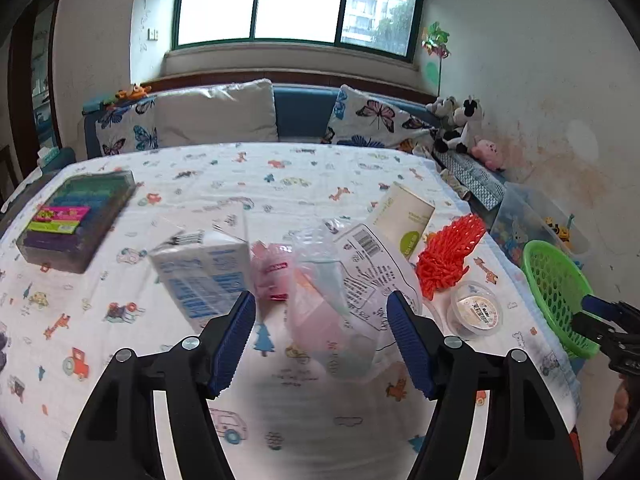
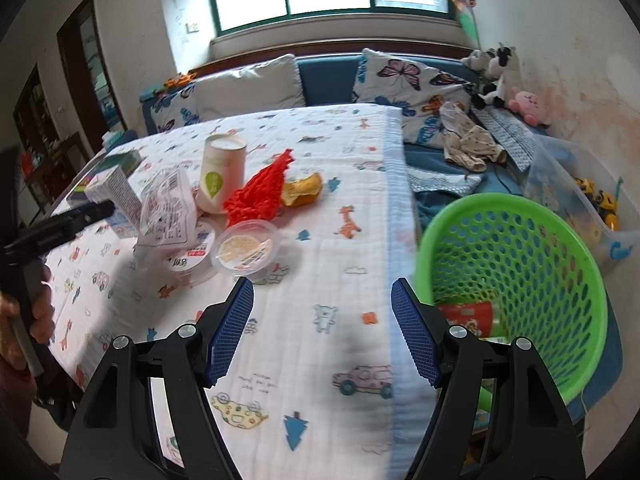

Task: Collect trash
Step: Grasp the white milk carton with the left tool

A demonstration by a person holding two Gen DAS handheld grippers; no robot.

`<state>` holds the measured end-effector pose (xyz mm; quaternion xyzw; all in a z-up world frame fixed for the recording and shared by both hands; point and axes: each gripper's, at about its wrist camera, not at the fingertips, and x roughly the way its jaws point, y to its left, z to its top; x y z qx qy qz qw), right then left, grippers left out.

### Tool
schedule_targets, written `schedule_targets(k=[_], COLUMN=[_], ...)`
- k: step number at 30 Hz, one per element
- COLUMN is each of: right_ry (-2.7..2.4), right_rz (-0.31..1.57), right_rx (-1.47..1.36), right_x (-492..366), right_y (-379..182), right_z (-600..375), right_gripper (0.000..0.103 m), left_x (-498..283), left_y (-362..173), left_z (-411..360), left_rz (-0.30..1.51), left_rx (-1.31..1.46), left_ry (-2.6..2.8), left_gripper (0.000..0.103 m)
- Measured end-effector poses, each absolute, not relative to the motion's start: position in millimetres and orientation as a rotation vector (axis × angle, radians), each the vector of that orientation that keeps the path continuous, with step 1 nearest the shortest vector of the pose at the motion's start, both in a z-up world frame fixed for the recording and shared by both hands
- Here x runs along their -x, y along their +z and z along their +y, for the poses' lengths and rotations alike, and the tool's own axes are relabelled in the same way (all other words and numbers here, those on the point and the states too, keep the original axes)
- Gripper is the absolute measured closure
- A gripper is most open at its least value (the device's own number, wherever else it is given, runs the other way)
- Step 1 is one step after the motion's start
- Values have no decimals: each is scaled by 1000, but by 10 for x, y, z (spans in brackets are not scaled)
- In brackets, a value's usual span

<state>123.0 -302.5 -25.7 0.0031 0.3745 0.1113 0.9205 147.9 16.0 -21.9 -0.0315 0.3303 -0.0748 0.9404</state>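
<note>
**Left claw lined up on plastic bag, basket waiting at right**

Left wrist view, left to right: marker box at 10 o'clock, well apart from the pile. Milk carton just beside the left pad. Clear plastic bag sits dead centre, ahead of the left gripper. Jaws stand fairly wide, nothing pinched; the pads are not pressing on the bag. Paper cup at 1 o'clock, red foam net touching the pile, pudding cup at 3 o'clock. Green basket off the bed's right edge.

Right gripper is also open and empty, over bare sheet, with the basket at its 3 o'clock and a red wrapper already inside.

Bag judgement: very light, floppy, slick film, and it'll crumple. Pinch a bunched fold near the label, not a flat face. The carton and cups look stiff but crushable, so grip across the sides.
</note>
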Motion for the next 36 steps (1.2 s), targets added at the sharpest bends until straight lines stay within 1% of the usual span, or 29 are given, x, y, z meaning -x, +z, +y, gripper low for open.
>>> schedule_targets(k=[3, 6, 8, 16, 18, 20, 25, 36], right_ry=[250, 272, 279, 279, 277, 279, 279, 295], right_rz=[774, 781, 788, 822, 827, 834, 856, 905], right_rx=[7, 13, 18, 25, 32, 35, 41, 30], right_x=[-1264, -1309, -1345, -1458, -1471, -1487, -1526, -1622], right_y=[-275, -292, -315, -386, -394, -397, -427, -550], right_z=[-2926, -2838, -2788, -2653, -2616, -2579, -2502, -2435], right_gripper=[31, 31, 31, 31, 31, 31, 31, 31], left_x=[-1368, -1336, -1360, -1626, -1713, -1772, -1986, -2161], left_y=[-156, -149, -177, -382, -418, -441, -496, -574], left_z=[368, 633, 795, 1173, 1208, 1216, 1212, 1045], left_rz=[640, 643, 650, 695, 703, 700, 696, 676], left_rx=[58, 70, 63, -17, -32, -48, -74, -188], left_ry=[-141, -135, -126, -180, -213, -262, -336, -518], left_gripper=[37, 37, 33, 28, 27, 22, 22, 22])
